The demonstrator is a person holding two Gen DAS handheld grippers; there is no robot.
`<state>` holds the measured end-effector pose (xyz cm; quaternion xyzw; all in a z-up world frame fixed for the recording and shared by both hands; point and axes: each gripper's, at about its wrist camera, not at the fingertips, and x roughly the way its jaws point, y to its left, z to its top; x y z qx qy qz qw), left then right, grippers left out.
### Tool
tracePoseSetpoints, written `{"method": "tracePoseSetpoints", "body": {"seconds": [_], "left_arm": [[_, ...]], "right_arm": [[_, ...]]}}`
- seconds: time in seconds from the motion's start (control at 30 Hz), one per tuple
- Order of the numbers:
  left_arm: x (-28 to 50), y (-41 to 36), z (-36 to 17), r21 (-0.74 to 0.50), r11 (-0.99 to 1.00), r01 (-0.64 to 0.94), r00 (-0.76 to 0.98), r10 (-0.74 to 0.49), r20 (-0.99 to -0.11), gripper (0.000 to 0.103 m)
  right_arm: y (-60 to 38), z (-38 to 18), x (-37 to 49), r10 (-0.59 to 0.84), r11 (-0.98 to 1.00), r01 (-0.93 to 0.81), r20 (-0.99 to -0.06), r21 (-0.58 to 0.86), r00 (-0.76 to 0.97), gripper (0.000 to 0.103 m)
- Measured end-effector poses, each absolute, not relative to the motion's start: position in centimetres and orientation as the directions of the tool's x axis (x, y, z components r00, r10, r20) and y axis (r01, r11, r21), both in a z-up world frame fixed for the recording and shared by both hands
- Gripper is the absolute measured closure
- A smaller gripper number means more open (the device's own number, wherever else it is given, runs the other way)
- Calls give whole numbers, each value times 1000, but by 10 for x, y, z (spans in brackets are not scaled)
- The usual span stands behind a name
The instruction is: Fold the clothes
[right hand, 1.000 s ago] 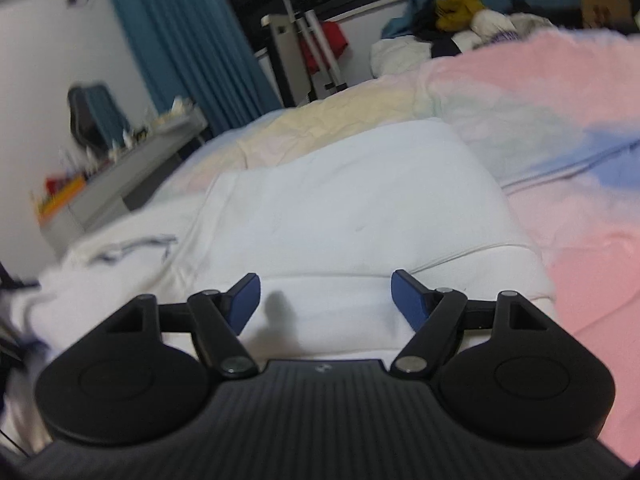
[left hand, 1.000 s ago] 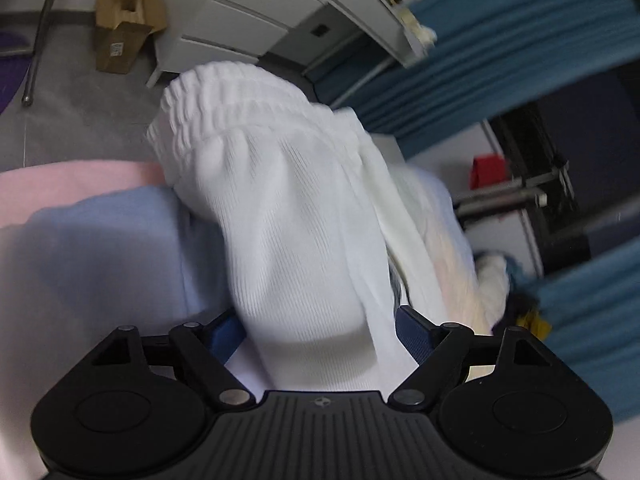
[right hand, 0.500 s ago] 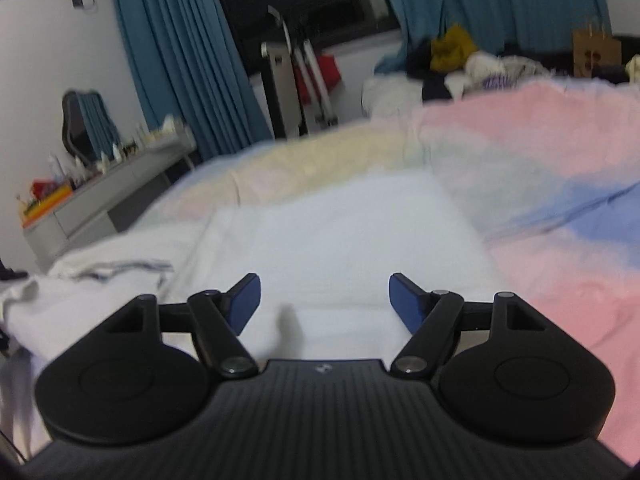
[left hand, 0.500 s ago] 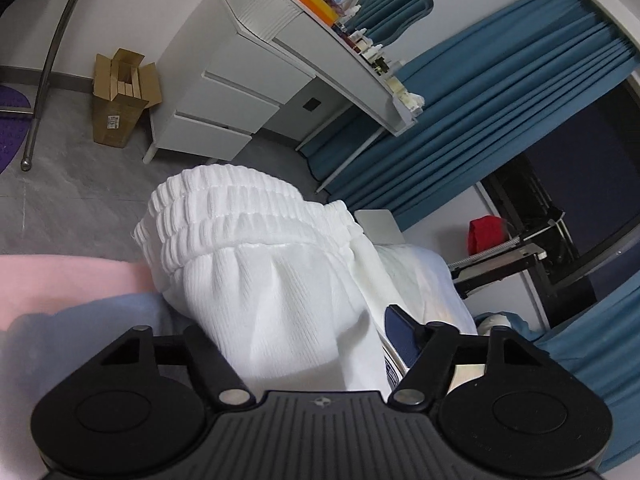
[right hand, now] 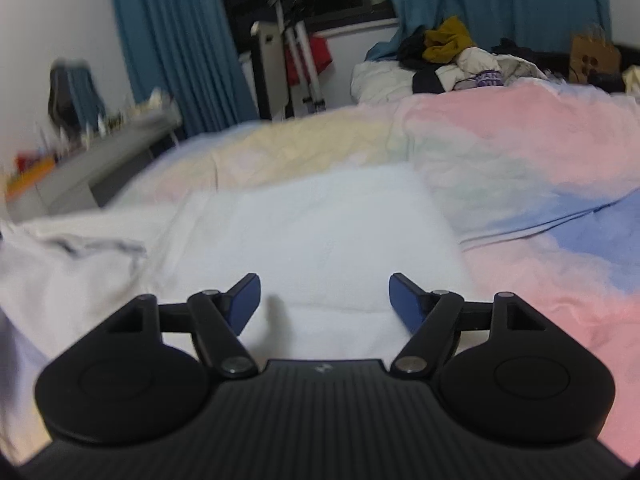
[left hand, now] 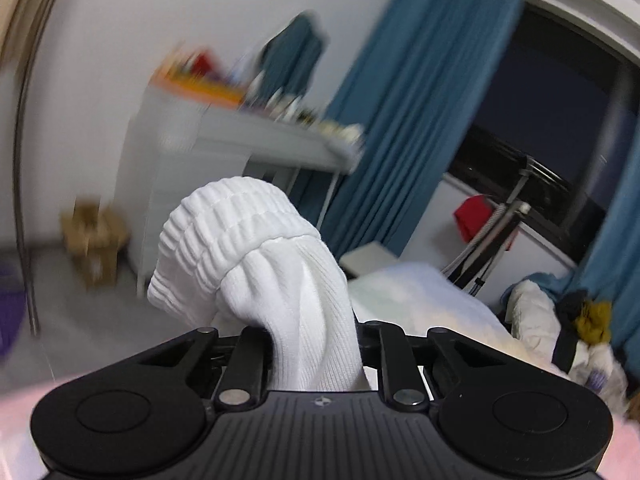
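My left gripper (left hand: pixel 314 344) is shut on a white ribbed garment (left hand: pixel 256 264) with an elastic waistband. The bunched cloth stands up above the jaws and hides the fingertips. My right gripper (right hand: pixel 325 300) is open and empty, hovering over a folded white garment (right hand: pixel 320 236) that lies flat on the bed. A rumpled white garment (right hand: pixel 68 264) lies at the left of it.
A pastel pink, blue and yellow bedspread (right hand: pixel 520 168) covers the bed. A pile of clothes (right hand: pixel 452 60) lies at its far end. A grey dresser (left hand: pixel 224 140) and cardboard box (left hand: pixel 94 244) stand by the wall. Blue curtains (left hand: pixel 404 120) hang behind.
My left gripper has closed on the white garment and lifted it up off the bed, tilting the view up toward the wall. My right gripper has stayed open over the folded garment.
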<state>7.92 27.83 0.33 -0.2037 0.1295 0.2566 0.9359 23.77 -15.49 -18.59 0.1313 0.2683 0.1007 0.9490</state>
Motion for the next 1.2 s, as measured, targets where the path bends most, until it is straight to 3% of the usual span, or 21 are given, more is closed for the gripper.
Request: {"method": "tracePoseSetpoints", "body": {"seconds": [0.17,0.4,0.57,0.67,0.8,0.9,1.03,1.1,1.17,1.2], "left_arm": [[101,180,45,-167,868,-468,877,433,-210,85],[131,23,65,-61,967,-249,966,243,-91,84],[148,-93,21,104,992,-74,992,84,-99,83],[153,-156,-31,241,966,95,976,-42,-216,83],[153,-212,-95,416,877,242,924,-77,-376,82],[144,-222,-114,493,834,247,940,-82,-333,80],[147,-219,-108,469,834,291,923,-115,-367,66],[138,-208,-105,471,825,312,919,-135,-370,48],[126,-202,-104,507,799,324,922,-147,-357,23],[119,-185,-104,531,779,334,922,-153,-355,21]], "right_arm": [[-194,-174,238,230,909,-23,-456,416,860,30],[-278,-148,228,49,894,117,-353,433,934,28],[-331,-154,219,15,784,196,-334,589,942,28],[-344,-162,219,8,746,224,-344,628,939,28],[-345,-166,222,26,746,206,-338,633,941,28],[-347,-169,224,50,732,191,-332,654,942,28],[-348,-173,232,83,720,176,-334,671,939,28],[-346,-175,232,101,711,163,-330,684,939,28],[-344,-176,234,131,697,140,-317,704,939,28],[-343,-177,234,147,688,127,-309,714,940,28]]}}
